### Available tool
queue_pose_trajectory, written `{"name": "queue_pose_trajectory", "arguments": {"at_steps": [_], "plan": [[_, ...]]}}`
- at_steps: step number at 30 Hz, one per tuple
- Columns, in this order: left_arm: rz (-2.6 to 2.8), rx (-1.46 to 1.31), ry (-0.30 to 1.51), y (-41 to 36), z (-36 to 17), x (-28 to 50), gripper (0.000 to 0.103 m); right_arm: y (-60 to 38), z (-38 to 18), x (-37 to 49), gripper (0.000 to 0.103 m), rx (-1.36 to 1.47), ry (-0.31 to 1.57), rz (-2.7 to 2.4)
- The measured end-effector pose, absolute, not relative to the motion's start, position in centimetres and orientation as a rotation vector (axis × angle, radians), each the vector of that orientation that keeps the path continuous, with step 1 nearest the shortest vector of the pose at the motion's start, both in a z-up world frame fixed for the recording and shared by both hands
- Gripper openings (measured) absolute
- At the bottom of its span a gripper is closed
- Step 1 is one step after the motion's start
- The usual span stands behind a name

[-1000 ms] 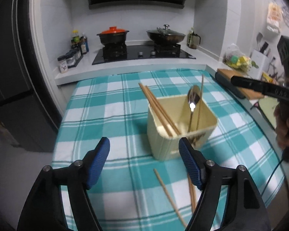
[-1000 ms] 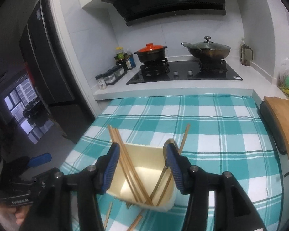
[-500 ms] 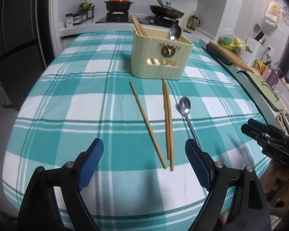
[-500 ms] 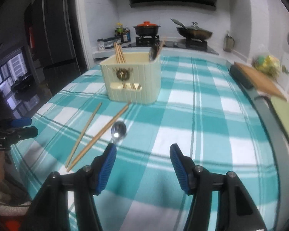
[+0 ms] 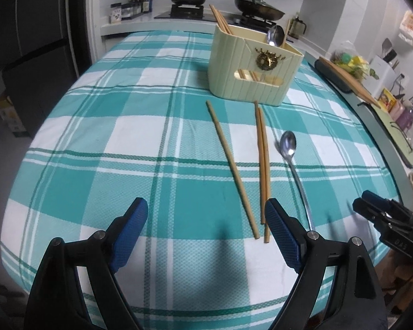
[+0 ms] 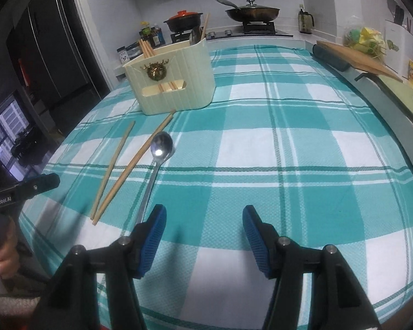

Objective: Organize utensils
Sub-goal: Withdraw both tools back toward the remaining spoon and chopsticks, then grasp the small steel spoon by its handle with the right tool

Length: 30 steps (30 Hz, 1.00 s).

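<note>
Loose spoon (image 5: 288, 148) and three chopsticks (image 5: 262, 159) lie flat on the checked cloth (image 5: 96, 137), just in front of the cream holder (image 5: 254, 71), which already holds chopsticks + a spoon, so these likely go in next. Left gripper (image 5: 206, 233): jaws spread, empty; chopstick ends sit by its right pad. Right gripper (image 6: 203, 236): jaws apart, empty; spoon handle end just beside its left pad.
</note>
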State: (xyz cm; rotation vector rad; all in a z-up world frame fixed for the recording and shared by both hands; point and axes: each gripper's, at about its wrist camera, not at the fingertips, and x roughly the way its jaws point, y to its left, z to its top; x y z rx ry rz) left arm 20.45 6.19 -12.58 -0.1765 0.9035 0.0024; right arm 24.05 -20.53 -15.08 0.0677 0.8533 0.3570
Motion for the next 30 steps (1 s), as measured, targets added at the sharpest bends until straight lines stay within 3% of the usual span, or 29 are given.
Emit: {"name": "queue_pose_trajectory", "arguments": {"at_steps": [17, 22, 26, 30], "plan": [[0.002, -0.217, 0.934, 6.7, -13.8, 20.5, 0.09, -17.9, -15.5, 24.2, 0.056, 0.025, 0.882, 0.396], [0.011, -0.226, 0.937, 7.0, -14.0, 20.5, 0.09, -16.1, -15.5, 24.8, 0.048, -0.029, 0.877, 0.426], [0.022, -0.235, 0.943, 7.4, -14.2, 20.4, 0.09, -14.2, -15.5, 25.4, 0.037, -0.075, 0.867, 0.462], [0.026, -0.236, 0.954, 7.5, -14.6, 20.4, 0.09, -12.8, -16.4, 26.4, 0.034, -0.082, 0.894, 0.485]]}}
